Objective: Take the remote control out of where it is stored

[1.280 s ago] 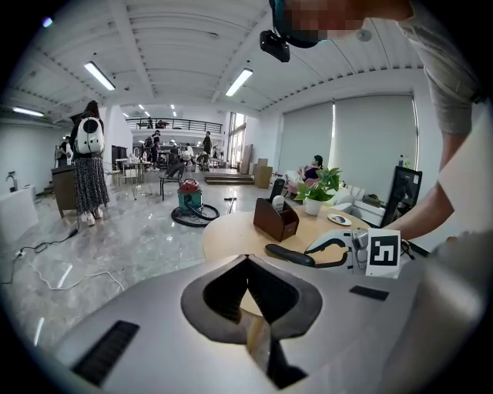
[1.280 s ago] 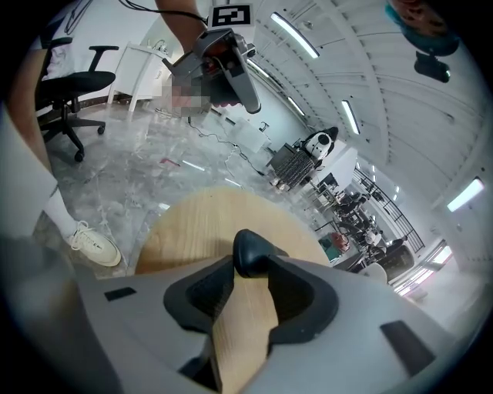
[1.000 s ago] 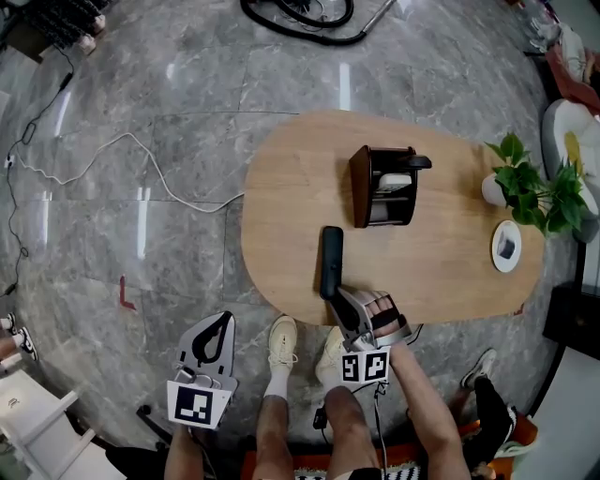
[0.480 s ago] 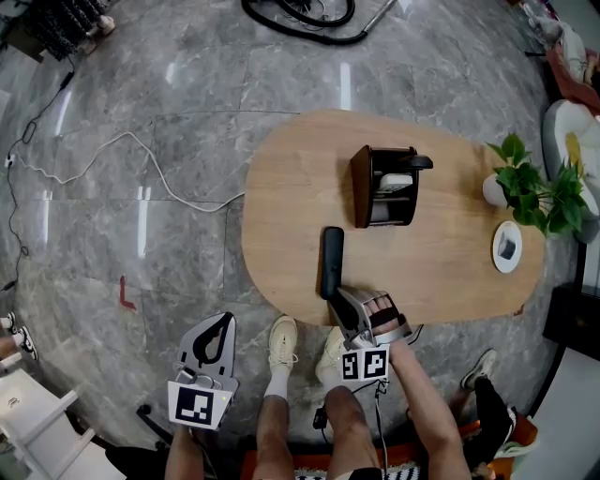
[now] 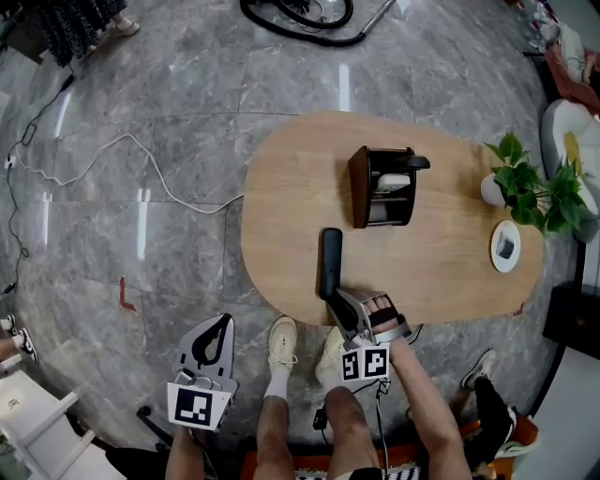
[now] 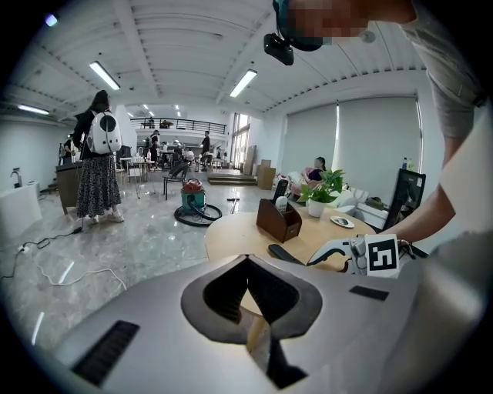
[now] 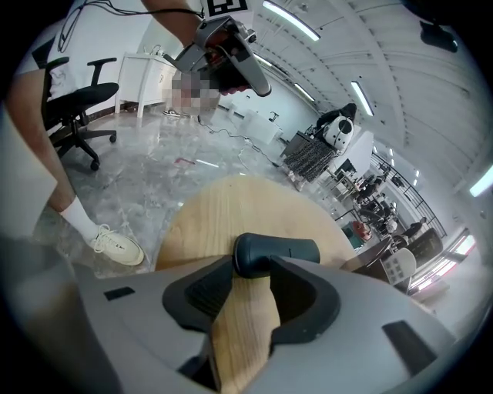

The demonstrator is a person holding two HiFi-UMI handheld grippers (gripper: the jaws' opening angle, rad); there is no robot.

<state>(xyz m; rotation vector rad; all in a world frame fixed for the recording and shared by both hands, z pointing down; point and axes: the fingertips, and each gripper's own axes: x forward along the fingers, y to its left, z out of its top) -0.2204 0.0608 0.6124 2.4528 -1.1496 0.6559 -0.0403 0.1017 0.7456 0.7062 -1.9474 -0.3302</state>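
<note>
A pale wooden oval table stands on grey marble floor. At its right end sits a leafy plant in a white pot, with a small round white dish just beside it, near the right edge. On the floor, a white cable snakes toward the table's left edge, a black hose coils beyond the far edge, and a red mark lies to the left.

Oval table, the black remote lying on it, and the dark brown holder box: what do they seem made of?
The oval light-brown table looks like matte wood or veneer, with streaky grain. The long black remote control seems matte moulded plastic, smooth with rounded ends. The dark brown open-topped holder box looks like leather or imitation leather, slightly glossy.
</note>
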